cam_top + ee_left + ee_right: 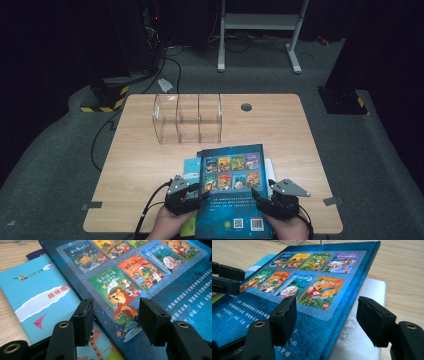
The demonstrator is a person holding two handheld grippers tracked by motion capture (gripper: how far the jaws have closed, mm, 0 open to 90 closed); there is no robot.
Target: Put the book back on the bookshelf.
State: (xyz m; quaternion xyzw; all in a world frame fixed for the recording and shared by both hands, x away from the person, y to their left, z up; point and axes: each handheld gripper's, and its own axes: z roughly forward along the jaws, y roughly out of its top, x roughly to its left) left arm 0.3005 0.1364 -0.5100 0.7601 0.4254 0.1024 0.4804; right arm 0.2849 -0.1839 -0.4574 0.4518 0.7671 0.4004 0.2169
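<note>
With both the left gripper [196,194] and right gripper [262,196] spread astride the dark blue book [231,190], a one-sided pinch could slide it off the light blue booklet [37,297] beneath.

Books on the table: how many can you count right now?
3, maybe more hidden beneath. The dark blue book lies on top between both grippers; a light blue book sticks out under its left edge; a white book sticks out under its right edge.
</note>
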